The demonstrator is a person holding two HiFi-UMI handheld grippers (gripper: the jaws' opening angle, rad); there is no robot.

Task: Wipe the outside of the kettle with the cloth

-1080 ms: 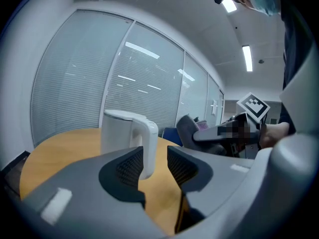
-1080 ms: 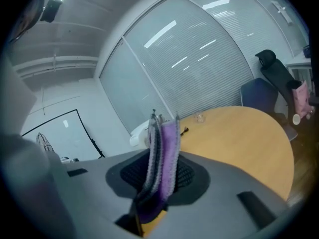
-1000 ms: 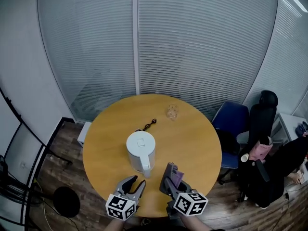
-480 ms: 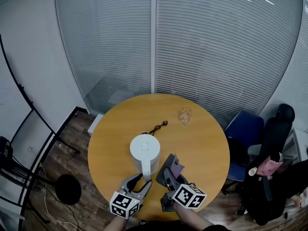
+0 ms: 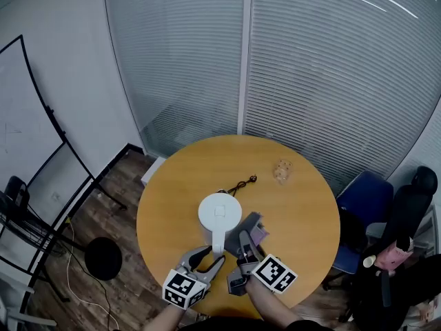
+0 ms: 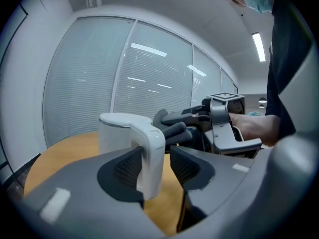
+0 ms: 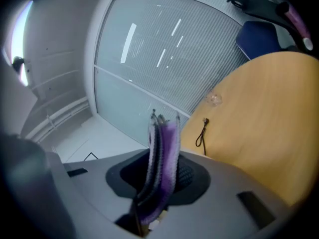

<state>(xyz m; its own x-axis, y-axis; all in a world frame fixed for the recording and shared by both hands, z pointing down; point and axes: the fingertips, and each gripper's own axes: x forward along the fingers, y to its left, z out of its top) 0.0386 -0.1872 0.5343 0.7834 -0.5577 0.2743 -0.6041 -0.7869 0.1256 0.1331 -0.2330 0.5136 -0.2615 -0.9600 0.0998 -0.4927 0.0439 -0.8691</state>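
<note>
Glass-walled room, blinds down; round wood table (image 5: 303,205).

Head view: the white kettle (image 5: 220,212) stands mid-table, its handle (image 5: 218,242) pointing straight back at you. Your left gripper (image 5: 211,256) sits at the handle's near end. Your right gripper (image 5: 245,238) is just to its right and holds the cloth (image 5: 255,225) close by the kettle's right flank. Whether cloth and kettle touch, you can't tell from here.

Left gripper view: jaws wide apart, with the handle upright between them. A gap shows on the right pad's side, so there is no squeeze on it. The cloth and right gripper sit just beyond, right of the handle.

Right gripper view: jaws clamped on the cloth, its purple-grey folds standing up from the pads. The kettle is out of frame; only table and a cable (image 7: 201,132) lie ahead.

Judgement: the kettle lies left of the cloth, so your right hand is nearer for the wipe. Sweep left onto the wall.
</note>
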